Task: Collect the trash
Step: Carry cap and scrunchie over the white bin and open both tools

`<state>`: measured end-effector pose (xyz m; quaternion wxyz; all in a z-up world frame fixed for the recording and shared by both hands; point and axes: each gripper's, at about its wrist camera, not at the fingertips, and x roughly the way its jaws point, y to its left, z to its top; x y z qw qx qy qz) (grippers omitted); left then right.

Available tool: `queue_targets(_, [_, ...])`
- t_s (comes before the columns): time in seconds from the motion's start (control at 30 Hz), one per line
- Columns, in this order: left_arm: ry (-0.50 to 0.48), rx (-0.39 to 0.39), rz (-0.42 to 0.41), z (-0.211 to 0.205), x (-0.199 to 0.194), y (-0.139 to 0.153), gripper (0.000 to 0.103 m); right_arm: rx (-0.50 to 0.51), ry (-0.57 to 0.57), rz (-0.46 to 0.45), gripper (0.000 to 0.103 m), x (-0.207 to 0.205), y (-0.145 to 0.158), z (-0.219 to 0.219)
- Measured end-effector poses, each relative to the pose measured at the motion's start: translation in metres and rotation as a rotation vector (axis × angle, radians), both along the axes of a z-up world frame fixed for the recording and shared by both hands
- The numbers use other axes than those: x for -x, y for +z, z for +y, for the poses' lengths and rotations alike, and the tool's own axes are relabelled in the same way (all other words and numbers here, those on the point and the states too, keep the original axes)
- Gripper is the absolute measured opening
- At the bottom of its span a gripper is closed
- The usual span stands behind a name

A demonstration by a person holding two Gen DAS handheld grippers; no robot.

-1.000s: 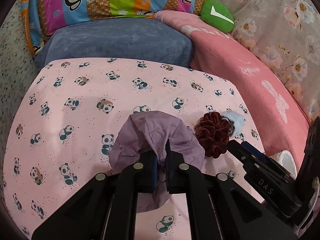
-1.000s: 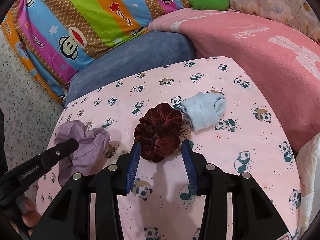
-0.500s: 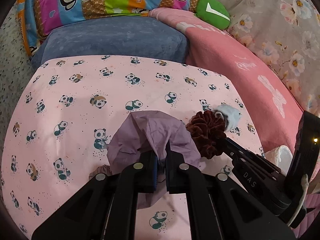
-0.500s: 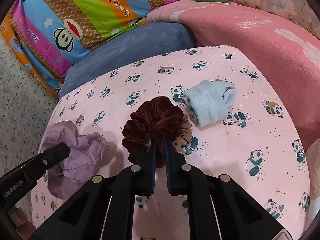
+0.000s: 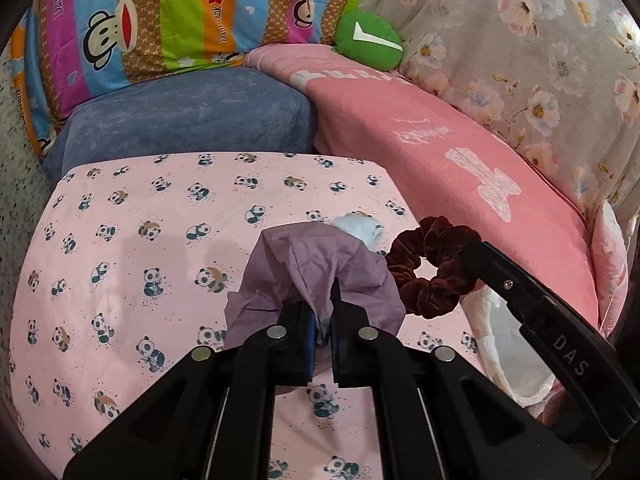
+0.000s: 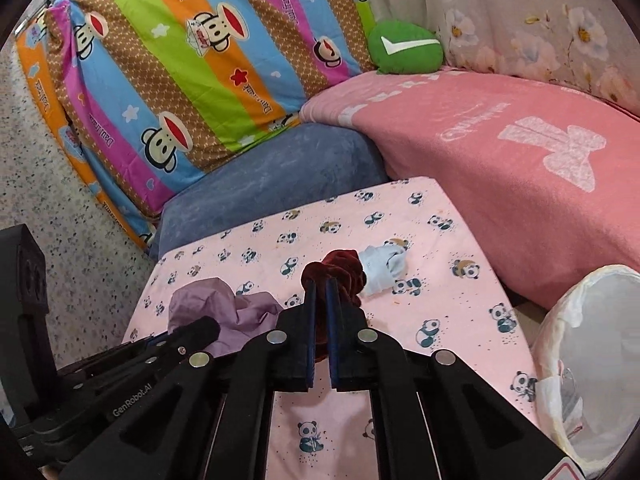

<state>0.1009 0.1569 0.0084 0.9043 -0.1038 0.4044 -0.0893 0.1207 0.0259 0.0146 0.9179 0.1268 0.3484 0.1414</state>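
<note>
Left gripper (image 5: 322, 312): clenched on the purple cloth (image 5: 316, 268), its two fingers pressed together with a fold of fabric between them; the rest of the cloth bunches up ahead of and around the tips.
Right gripper (image 6: 319, 304): clenched on the scrunchie (image 6: 340, 270), which sticks up just past the fingertips; in the left view the scrunchie (image 5: 430, 266) hangs as an open ring off the right gripper's tip (image 5: 480, 252).
Purple cloth, right view: crumpled (image 6: 224, 312), down and to the left of the right gripper, with the left gripper's finger (image 6: 192, 330) reaching onto it.
Blue sock (image 6: 382, 268): lying on the panda sheet (image 6: 420, 312), just ahead and to the right of the right gripper, beside the scrunchie; whether they touch I cannot tell. In the left view the blue sock (image 5: 360, 232) peeks out beyond the purple cloth.
Bag (image 6: 592, 360): white, open-mouthed, to the right of the right gripper, at the edge of the sheet.
Far side: blue cushion (image 6: 272, 184) ahead of both grippers, striped monkey pillow (image 6: 192, 60) behind it, pink blanket (image 6: 500, 152) ahead and to the right, green cushion (image 6: 404, 48) at the back.
</note>
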Motion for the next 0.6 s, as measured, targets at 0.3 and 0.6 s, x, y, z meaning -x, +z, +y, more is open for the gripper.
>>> queue_targets(0.3, [-0.118,-0.024,-0.063,-0.062,0.018,0.027,0.005,-0.009,-0.116,-0.071,0.006,0.041,0.038,-0.063])
queue_targets(0.6, [-0.238,-0.019,-0.067,-0.126,0.025,0.031,0.005,-0.008,-0.231,-0.092,0.006,0.077,0.051,-0.138])
